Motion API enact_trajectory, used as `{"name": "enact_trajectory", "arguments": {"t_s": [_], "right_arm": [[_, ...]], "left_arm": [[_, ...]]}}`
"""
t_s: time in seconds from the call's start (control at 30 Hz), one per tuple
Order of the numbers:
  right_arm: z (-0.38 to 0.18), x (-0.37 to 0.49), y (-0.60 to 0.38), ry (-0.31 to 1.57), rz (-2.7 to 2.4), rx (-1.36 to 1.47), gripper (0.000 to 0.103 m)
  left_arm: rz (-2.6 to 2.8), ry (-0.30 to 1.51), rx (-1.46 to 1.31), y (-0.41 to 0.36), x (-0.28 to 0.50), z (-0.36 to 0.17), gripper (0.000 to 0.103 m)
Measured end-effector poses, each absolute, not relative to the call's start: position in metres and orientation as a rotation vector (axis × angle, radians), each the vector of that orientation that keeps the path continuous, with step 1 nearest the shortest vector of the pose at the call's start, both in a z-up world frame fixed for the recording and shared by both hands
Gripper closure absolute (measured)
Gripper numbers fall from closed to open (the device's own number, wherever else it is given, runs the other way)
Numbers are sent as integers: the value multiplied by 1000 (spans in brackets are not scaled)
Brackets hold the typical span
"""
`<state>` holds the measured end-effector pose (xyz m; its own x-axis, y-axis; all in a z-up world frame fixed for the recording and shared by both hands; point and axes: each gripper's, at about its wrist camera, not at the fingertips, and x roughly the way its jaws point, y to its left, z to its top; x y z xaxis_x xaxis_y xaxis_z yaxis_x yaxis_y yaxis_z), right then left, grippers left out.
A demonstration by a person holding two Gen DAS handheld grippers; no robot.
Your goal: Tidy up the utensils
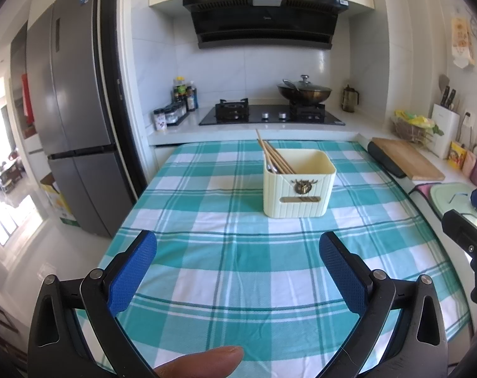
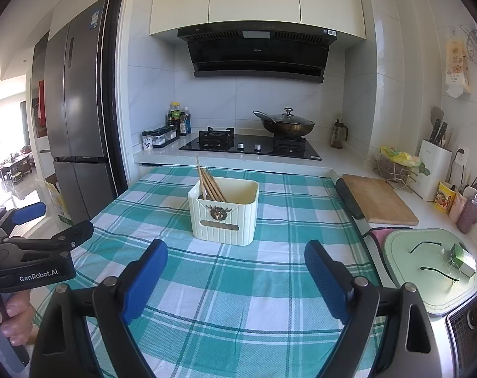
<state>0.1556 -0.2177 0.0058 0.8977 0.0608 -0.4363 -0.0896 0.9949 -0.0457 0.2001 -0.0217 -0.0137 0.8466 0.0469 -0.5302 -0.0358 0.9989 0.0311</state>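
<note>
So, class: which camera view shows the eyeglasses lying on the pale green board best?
The right wrist view: the eyeglasses lie in full on the green board, both temple arms visible. In the left wrist view only a dark sliver shows at the frame's right edge, mostly blocked by the right gripper.

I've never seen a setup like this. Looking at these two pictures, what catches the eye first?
Probably the cream utensil box, standing alone in the middle of the teal checked tablecloth, with wooden chopsticks leaning out of its left side. In the foreground, the blue-padded left claw and right claw gape open and empty. Behind, a lidded wok sits on the black stove under a dark hood.
</note>
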Motion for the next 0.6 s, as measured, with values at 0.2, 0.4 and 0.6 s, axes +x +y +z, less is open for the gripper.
{"name": "enact_trajectory", "arguments": {"t_s": [0.2,0.4,0.6], "right_arm": [[6,155,-217,453,81,-65,13],[7,156,-216,453,81,-66,13],[7,156,-216,455,83,-67,13]], "left_arm": [[43,560,20,-22,200,-14,0],[40,562,22,-24,200,-15,0],[40,563,22,-24,200,-15,0]]}}
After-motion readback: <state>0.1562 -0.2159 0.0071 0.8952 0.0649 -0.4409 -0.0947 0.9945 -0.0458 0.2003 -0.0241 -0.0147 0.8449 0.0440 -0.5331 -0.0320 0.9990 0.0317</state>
